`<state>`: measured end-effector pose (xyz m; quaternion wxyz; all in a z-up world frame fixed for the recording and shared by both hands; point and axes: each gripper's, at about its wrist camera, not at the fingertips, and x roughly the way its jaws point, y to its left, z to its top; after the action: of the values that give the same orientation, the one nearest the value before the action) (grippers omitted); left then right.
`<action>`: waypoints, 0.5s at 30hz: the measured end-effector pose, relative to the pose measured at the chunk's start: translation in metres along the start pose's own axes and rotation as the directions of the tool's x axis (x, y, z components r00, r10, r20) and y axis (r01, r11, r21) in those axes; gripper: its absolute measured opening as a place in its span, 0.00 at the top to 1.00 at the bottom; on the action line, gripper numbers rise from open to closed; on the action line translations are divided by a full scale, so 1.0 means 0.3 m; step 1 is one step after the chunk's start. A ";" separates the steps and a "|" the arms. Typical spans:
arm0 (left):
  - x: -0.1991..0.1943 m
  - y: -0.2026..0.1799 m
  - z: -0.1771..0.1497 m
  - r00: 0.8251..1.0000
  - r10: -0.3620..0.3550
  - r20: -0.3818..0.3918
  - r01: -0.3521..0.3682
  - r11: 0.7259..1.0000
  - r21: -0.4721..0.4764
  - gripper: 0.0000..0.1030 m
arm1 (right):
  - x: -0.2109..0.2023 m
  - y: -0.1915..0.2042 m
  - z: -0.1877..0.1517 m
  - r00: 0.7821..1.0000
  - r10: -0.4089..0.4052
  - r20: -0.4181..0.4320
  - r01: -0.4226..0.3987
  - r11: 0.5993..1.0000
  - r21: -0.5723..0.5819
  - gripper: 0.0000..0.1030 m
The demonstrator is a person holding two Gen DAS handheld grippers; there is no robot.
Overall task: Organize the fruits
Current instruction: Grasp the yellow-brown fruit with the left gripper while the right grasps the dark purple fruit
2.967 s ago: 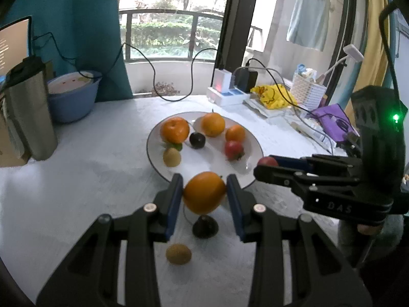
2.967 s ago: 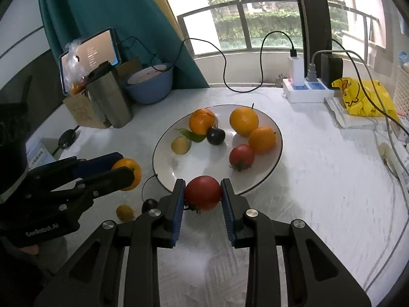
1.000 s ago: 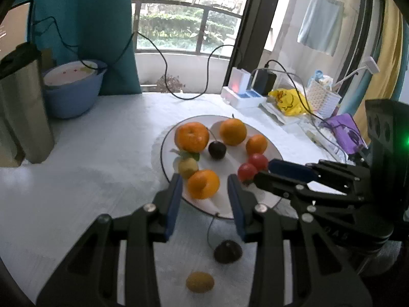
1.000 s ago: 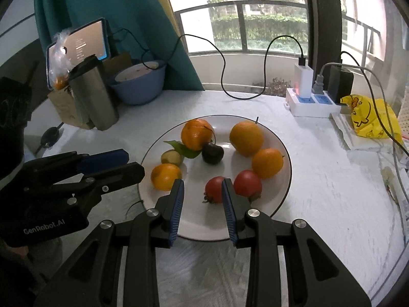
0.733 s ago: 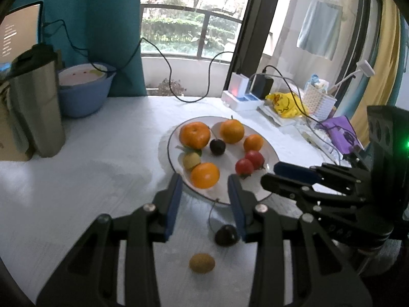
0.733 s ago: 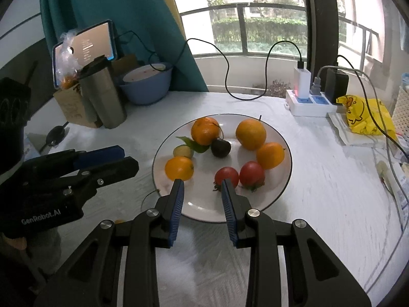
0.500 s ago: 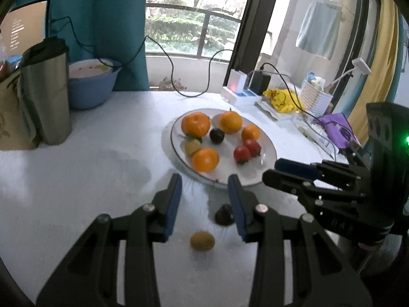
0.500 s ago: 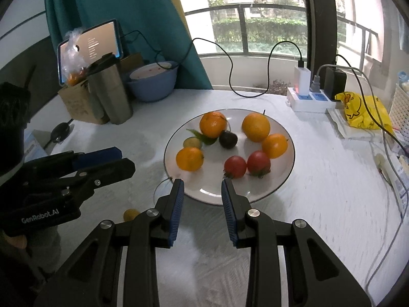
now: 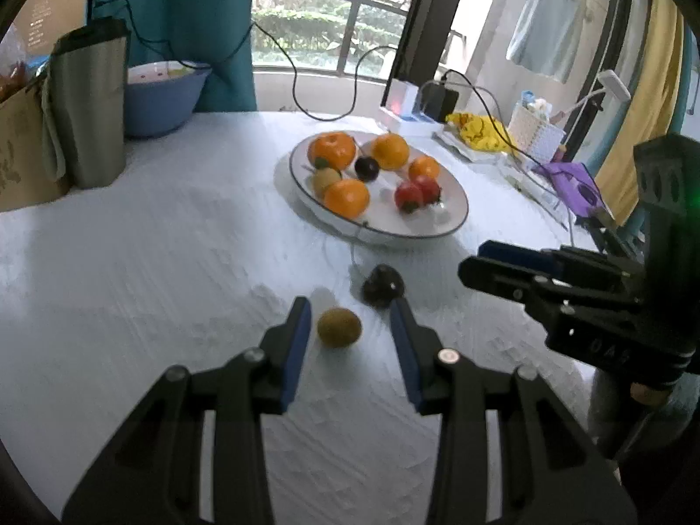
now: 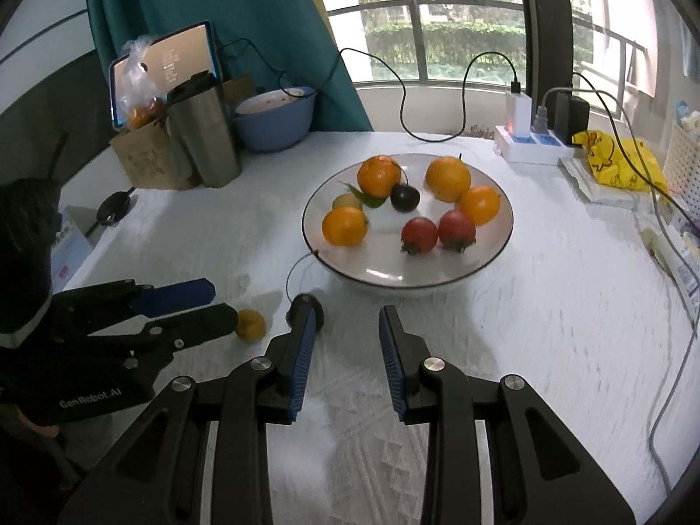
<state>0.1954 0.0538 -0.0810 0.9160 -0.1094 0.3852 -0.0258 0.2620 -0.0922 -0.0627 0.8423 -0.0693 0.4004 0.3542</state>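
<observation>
Right wrist: plate (image 10: 498,253) holding eight fruits, two loose, both claws empty, apart.

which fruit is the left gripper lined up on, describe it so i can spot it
Start at the white plate of fruit, then come down to the bare tablecloth in front of it, where two fruits lie loose. It is the kiwi, between the left gripper's open jaws: brownish green and oval, unlike the dark fruit beside it.

"GenRobot.AI" on left claw (image 10: 210,306) body, "DAS" on right claw (image 9: 472,262) body
</observation>
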 end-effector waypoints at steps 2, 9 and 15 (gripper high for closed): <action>0.010 -0.009 -0.008 1.000 0.000 -0.011 0.000 1.000 0.004 0.62 | -0.002 -0.001 -0.010 1.000 0.000 -0.005 0.000 1.000 0.002 0.69; 0.053 -0.028 -0.020 0.998 0.036 -0.047 -0.035 0.999 0.027 0.62 | 0.001 -0.021 -0.037 1.000 0.006 -0.017 -0.006 1.000 0.017 0.69; 0.074 -0.017 -0.011 0.997 0.053 -0.056 -0.052 0.998 0.032 0.62 | 0.022 -0.025 -0.047 0.999 0.023 -0.032 -0.022 0.999 0.023 0.69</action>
<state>0.2089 0.0454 -0.0978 0.9065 -0.0844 0.4135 -0.0108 0.2608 -0.0997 -0.0782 0.8323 -0.0610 0.4188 0.3580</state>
